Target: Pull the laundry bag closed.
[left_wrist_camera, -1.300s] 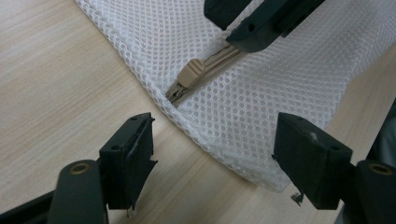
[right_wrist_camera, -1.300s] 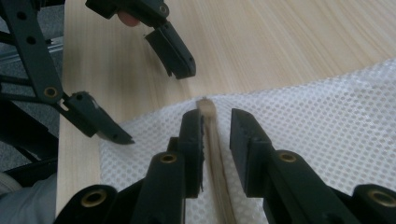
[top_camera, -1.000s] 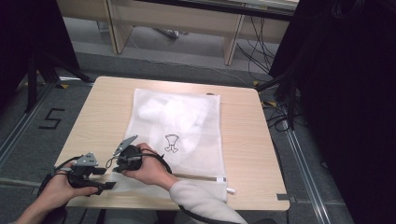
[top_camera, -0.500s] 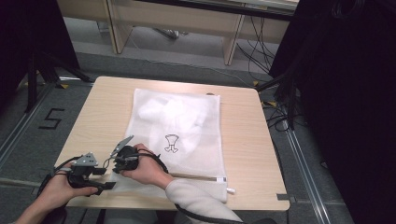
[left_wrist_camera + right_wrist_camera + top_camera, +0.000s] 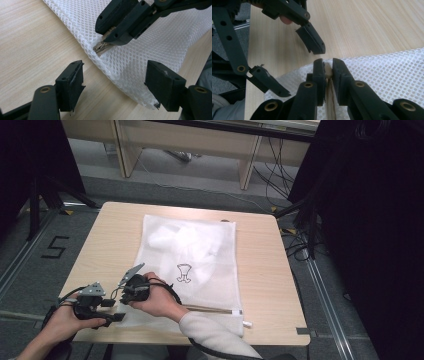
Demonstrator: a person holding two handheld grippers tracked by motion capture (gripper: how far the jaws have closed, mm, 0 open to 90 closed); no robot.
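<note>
Left gripper view: left tongs (image 5: 113, 86) spread; right tongs (image 5: 112, 35) pinch zipper pull (image 5: 101, 47) on mesh bag (image 5: 150, 50).

White mesh laundry bag (image 5: 192, 255), lying flat on the wooden table, long side running near to far, a small black drawing printed near its middle, something white bunched inside at the far end. Beige zip along the near edge; metal zip pull (image 5: 101, 47) at the near left corner, pinched
</note>
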